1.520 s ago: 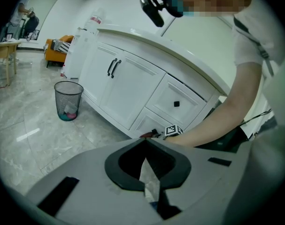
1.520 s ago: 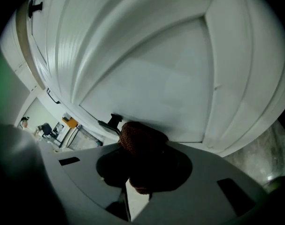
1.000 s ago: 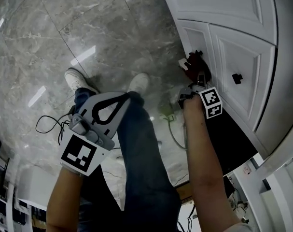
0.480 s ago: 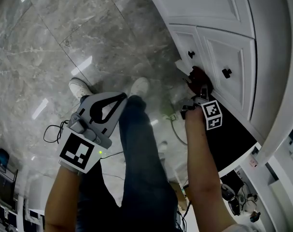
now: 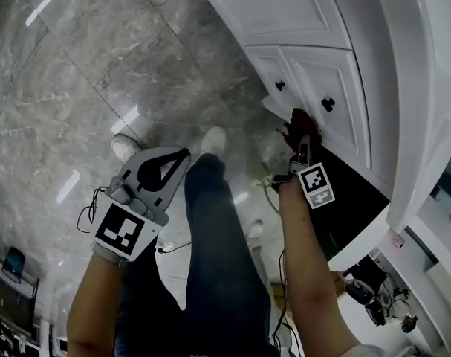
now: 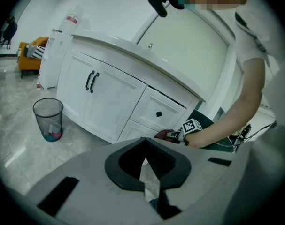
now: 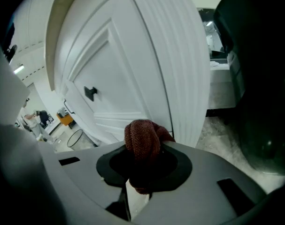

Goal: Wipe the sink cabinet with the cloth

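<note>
Grippers number two: the left gripper [image 5: 183, 155], held low beside the person's leg [image 5: 218, 259], has its jaws pressed together on nothing, while the right gripper [image 5: 305, 141] is clenched on the single dark red cloth [image 5: 298, 121]. The cloth is bunched at the jaw tips, close up to the front of the white sink cabinet [image 5: 307, 21] near two black knobs [image 5: 279, 85]. Each gripper carries one cube [image 5: 122, 233] of black-and-white square markers, and the left gripper view adds two dark bar handles [image 6: 90, 81], one waste bin [image 6: 48, 120] and what seems a bottle [image 6: 73, 18] whose red label is too blurred to read.
</note>
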Demonstrator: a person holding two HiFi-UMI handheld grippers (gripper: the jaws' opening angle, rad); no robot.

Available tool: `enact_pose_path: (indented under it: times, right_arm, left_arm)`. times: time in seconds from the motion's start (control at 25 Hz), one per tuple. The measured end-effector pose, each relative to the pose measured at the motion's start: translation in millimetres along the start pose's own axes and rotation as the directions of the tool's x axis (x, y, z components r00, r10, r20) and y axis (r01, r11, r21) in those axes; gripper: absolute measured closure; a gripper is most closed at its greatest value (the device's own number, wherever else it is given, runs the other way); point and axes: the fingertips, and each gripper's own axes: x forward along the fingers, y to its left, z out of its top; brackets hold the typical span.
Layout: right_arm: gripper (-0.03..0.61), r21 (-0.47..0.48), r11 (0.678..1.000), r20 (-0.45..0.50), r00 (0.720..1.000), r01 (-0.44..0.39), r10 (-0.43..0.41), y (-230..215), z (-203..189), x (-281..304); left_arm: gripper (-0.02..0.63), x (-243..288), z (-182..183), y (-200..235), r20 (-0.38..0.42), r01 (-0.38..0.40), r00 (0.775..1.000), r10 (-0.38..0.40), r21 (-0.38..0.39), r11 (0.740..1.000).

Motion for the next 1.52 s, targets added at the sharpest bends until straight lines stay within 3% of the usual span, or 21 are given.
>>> enact_pose_path:
  times: [0.12, 0.2, 0.36, 0.52, 0.84, 1.12, 1.36, 1.52]
  right_arm:
    - [0.502, -0.108, 0.989, -0.041, 0.995, -0.099, 0.095, 38, -2, -16]
    - [0.501, -0.205, 0.959, -0.075, 0.98, -0.196, 0.184, 73, -3, -27]
    - [0.501, -0.346, 0.86, -0.125, 0.927, -0.374, 0.353, 148, 3, -56]
    - [0.501, -0.459, 0.739, -0.184, 0.866, -0.493, 0.464, 217, 10, -94]
    - [0.5, -0.469, 0.613, -0.238, 0.76, -0.636, 0.605, 321, 46, -161]
    - [0.5, -0.521, 0.473, -0.256, 0.659, -0.711, 0.708, 403, 94, -222]
    - [0.5, -0.517, 0.388, -0.246, 0.566, -0.764, 0.787, 463, 145, -269]
    - [0.5, -0.545, 0.319, -0.212, 0.496, -0.775, 0.842, 503, 183, -299]
  left_arm:
    - [0.603, -6, 15, -4, 0.005, -0.002, 1.0, 0.002, 0.027, 1.0]
    - [0.603, -11, 26, -6, 0.009, -0.01, 1.0, 0.01, 0.044, 0.999]
    - [0.603, -25, 51, -11, 0.035, -0.029, 0.999, 0.026, 0.083, 0.996]
    - [0.603, -48, 71, -19, 0.035, -0.057, 0.998, 0.054, 0.116, 0.992]
    - [0.603, -96, 119, -30, 0.093, -0.144, 0.987, 0.134, 0.111, 0.983]
    - [0.603, -148, 188, -33, 0.185, -0.234, 0.959, 0.213, 0.099, 0.967]
    - [0.603, -180, 247, -44, 0.254, -0.285, 0.935, 0.247, 0.125, 0.95]
    - [0.603, -201, 278, -48, 0.28, -0.303, 0.928, 0.246, 0.183, 0.935]
